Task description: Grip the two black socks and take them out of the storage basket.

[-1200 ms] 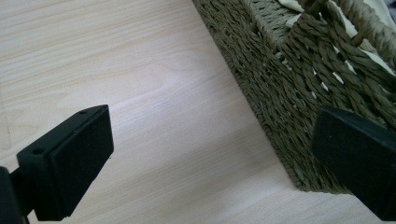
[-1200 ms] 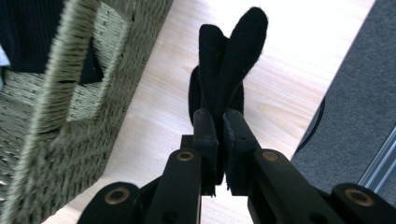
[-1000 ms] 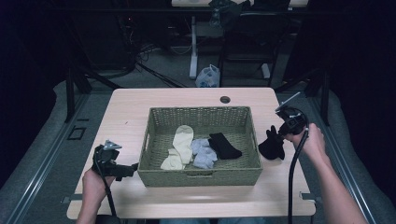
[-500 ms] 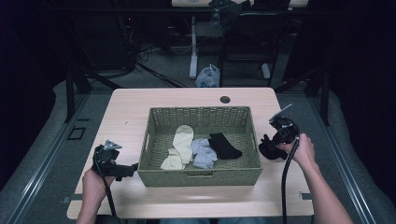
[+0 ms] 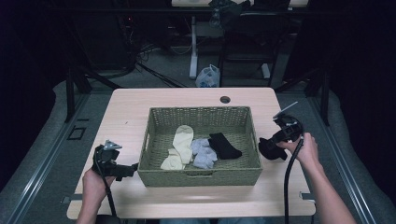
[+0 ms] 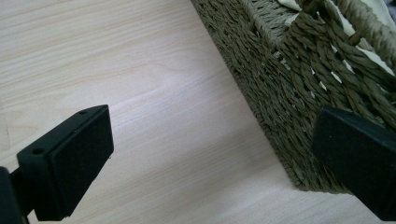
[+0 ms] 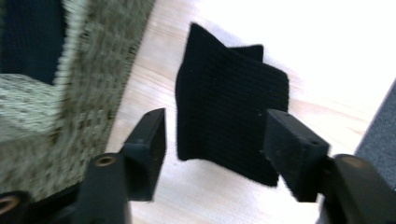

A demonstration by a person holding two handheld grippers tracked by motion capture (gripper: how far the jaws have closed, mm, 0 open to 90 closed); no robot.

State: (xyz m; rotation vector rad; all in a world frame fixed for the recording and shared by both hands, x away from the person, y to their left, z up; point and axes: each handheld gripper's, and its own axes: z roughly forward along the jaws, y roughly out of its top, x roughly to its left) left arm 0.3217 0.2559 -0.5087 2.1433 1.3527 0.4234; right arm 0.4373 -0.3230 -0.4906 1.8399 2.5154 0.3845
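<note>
Spreading my right tongs (image 7: 212, 149) open around one black sock (image 7: 229, 126) on bare counter (image 5: 140, 100) beside the basket (image 5: 201, 177); left tongs (image 6: 210, 163) open, empty; four socks inside.

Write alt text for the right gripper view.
A folded black sock lies on the pale wooden table, framed between the open jaws of the right gripper, which is not touching it. The woven basket stands just to the left of the sock.

Black tools (image 5: 268, 143), trailing black cables (image 5: 287, 179)
</note>
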